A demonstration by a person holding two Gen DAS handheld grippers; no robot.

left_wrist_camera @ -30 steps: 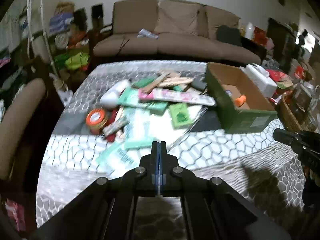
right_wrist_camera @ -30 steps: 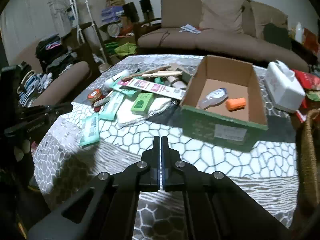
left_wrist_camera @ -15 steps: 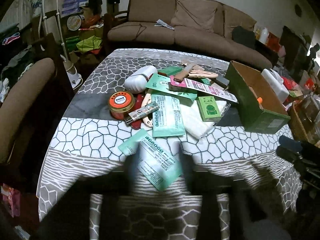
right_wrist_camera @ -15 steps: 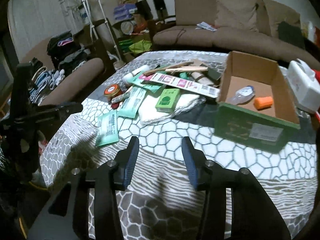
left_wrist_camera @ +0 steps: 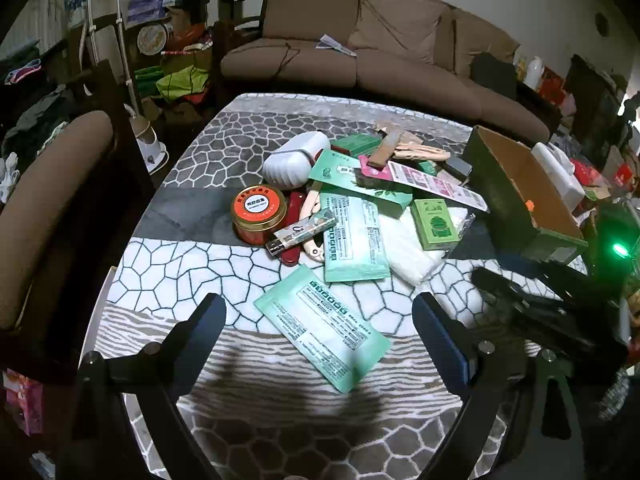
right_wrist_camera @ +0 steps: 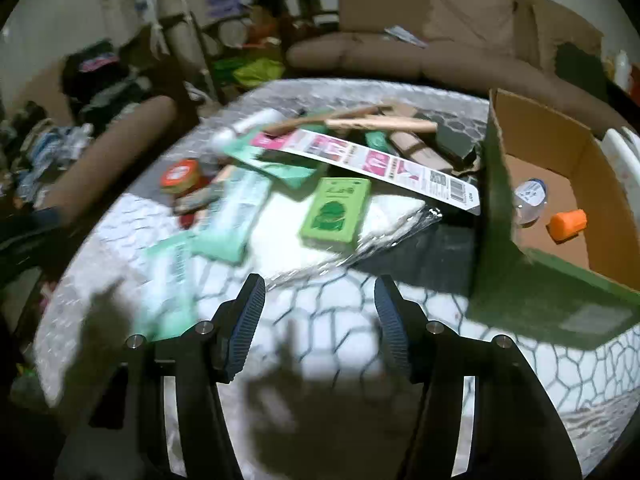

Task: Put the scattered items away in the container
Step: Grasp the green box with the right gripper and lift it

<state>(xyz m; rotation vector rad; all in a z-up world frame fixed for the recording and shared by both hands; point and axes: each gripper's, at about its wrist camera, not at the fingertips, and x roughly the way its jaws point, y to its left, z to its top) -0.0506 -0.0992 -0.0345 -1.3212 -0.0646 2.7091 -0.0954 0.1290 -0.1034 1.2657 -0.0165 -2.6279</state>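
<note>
step: approach, nothing picked up yet; judged very early in the tidy-up
change: a second ago both sets of tongs were clenched shut; now both stand apart and empty
left tongs (left_wrist_camera: 320, 316): jaws opening, wide, nothing pressed; they straddle the flat mint-green foil sachet with printed label (left_wrist_camera: 322, 326) lying alone at the near edge of the pile, fingers (left_wrist_camera: 208, 316) not touching it
right tongs (right_wrist_camera: 318, 316): jaws opening, about half spread, nothing between them; view blurred, it has dropped in closer to the pile than before; aimed toward the small bright-green printed carton (right_wrist_camera: 336, 212) lying on a clear plastic bag of white wipes (right_wrist_camera: 384, 216)
container: open brown cardboard box with green outer walls (right_wrist_camera: 496, 200), at the right of the pile on the counter with the grey-and-white stone-pattern cloth (left_wrist_camera: 192, 264); already holds an orange cap-like piece (right_wrist_camera: 568, 224) and a small clear bottle (right_wrist_camera: 530, 196)
still scattered: round red-lidded tin (left_wrist_camera: 259, 210), white oval case (left_wrist_camera: 294, 160), long pink-and-white card pack (right_wrist_camera: 372, 168), a second mint pack (left_wrist_camera: 352, 236), wooden sticks (right_wrist_camera: 380, 122), lighter (left_wrist_camera: 302, 232)
meaning: both hands are now ready to grasp; likely left takes the sachet, right the carton
risk: sachet is thin and flat on cloth, may slip or the cloth may bunch
</note>
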